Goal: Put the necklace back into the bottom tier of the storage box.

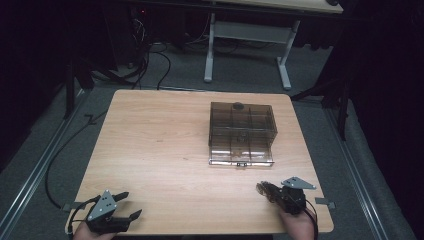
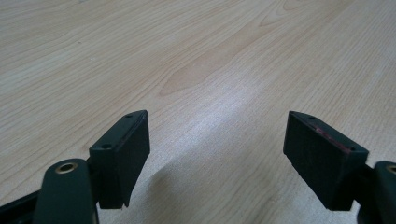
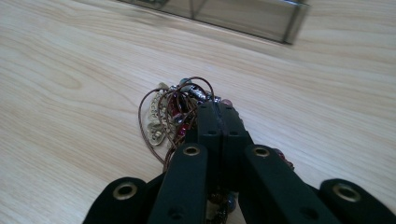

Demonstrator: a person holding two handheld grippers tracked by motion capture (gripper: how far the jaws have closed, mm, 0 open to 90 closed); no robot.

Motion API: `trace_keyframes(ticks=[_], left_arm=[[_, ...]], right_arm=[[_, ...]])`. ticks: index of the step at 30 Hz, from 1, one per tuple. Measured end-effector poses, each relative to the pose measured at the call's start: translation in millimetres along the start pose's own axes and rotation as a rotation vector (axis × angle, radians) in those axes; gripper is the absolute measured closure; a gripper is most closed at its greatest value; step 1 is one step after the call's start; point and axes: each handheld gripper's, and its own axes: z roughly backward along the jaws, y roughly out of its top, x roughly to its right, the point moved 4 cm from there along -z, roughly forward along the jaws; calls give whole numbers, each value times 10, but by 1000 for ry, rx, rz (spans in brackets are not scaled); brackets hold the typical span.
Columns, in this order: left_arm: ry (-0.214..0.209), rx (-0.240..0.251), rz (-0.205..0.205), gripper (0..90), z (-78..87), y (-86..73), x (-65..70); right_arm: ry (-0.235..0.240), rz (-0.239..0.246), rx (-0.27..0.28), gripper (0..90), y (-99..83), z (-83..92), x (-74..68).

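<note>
High view: my right claw [image 1: 270, 191] pinches a bracelet [image 1: 263, 189], box [image 1: 242, 131] ahead. Left gripper view: my left claw [image 2: 217, 156] spread, nothing between. Right gripper view: beads [image 3: 173, 112] bunch ahead of my tips; light, floppy, snaggy, so I'd pinch the cord.

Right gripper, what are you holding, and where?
The right gripper pinches a tangled beaded necklace by its bunched cords and beads; the left gripper holds nothing.

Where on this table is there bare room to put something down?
The whole left half of the table, from the clear box to the left gripper, is bare. It is tighter between the box and the right gripper, shut on a beaded trinket.
</note>
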Motion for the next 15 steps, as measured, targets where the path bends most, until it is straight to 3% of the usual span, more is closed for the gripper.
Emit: trace_keyframes(ticks=[15], left_arm=[[-3,-1,-1,230,0,0,0]], right_arm=[[105,87,-3,897,147,-183,-390]])
